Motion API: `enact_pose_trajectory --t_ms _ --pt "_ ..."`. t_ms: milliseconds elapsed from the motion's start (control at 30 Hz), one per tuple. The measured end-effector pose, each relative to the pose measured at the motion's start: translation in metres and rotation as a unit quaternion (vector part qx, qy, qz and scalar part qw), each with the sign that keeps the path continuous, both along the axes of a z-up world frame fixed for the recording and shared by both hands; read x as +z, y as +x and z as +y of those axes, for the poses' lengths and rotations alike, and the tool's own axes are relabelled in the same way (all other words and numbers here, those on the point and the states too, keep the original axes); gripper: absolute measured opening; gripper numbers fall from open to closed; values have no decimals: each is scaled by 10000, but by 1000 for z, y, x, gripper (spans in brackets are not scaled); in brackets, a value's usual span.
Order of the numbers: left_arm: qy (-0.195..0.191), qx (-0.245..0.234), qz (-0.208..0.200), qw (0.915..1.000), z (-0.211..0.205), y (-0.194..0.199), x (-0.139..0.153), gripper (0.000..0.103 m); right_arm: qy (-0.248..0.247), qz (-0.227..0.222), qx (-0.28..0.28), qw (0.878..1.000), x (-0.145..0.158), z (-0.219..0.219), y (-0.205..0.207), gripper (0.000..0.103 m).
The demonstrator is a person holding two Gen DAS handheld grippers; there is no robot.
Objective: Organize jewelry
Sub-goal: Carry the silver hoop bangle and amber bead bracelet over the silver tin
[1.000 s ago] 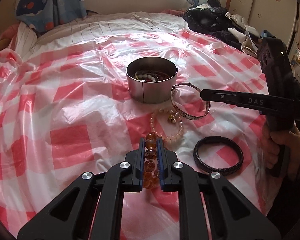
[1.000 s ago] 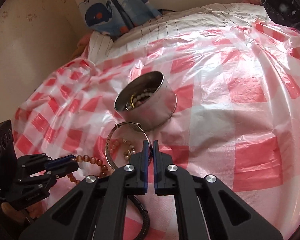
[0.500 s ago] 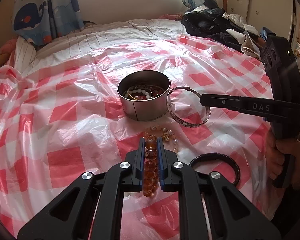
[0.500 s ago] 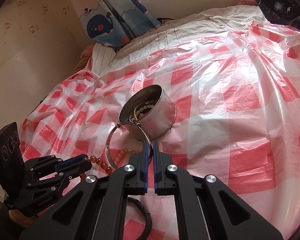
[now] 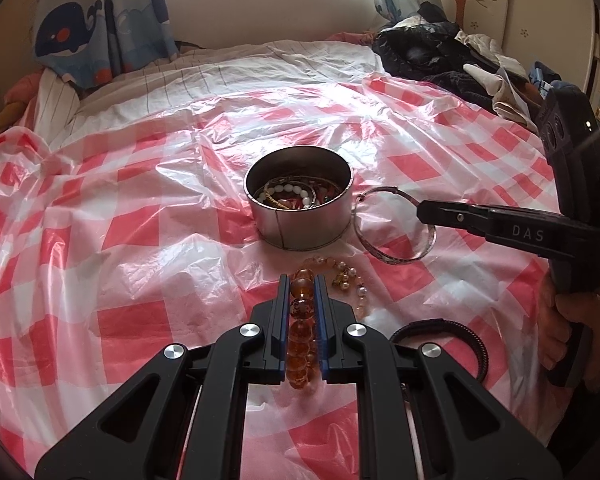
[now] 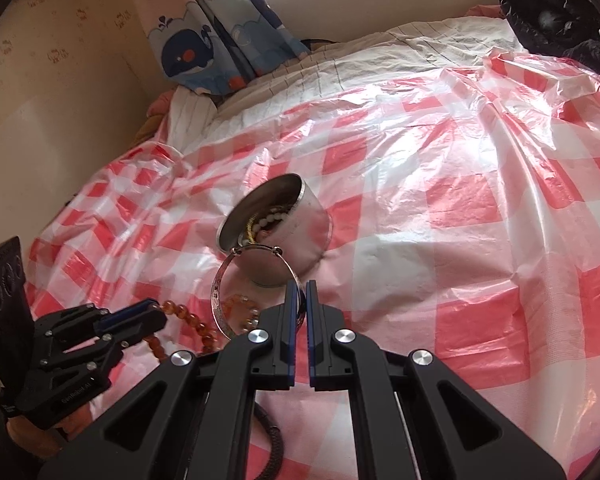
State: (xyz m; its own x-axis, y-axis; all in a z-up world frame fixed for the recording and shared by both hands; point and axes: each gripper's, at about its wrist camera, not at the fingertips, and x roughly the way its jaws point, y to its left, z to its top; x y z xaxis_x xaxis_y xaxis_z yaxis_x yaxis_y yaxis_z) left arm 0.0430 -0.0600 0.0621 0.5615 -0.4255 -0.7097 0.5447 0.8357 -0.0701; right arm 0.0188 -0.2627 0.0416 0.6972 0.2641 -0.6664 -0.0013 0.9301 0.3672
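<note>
Both claws have lifted toward the tin (image 5: 299,208) — left claw (image 5: 302,280) grasping amber beads (image 5: 301,309), right claw (image 6: 299,285) clamping the bangle (image 5: 394,229); pearl bracelet (image 5: 350,280) and black band (image 5: 456,334) remain.

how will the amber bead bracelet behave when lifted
Probably floppy: the amber bead bracelet sags from the left tool in a loose strand. Its glossy round beads look slippery, and likely fairly heavy for their size.
</note>
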Motion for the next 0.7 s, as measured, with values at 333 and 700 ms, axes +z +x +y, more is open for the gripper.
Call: enact_pose_trajectory --t_ms 333,700 --pt "-226 100 106 9996 9 8 0 10 33 -72 -7 10000 -1 0 0 5" --pt "-732 106 113 9972 12 13 19 10 157 -355 59 9992 11 2 -1 5"
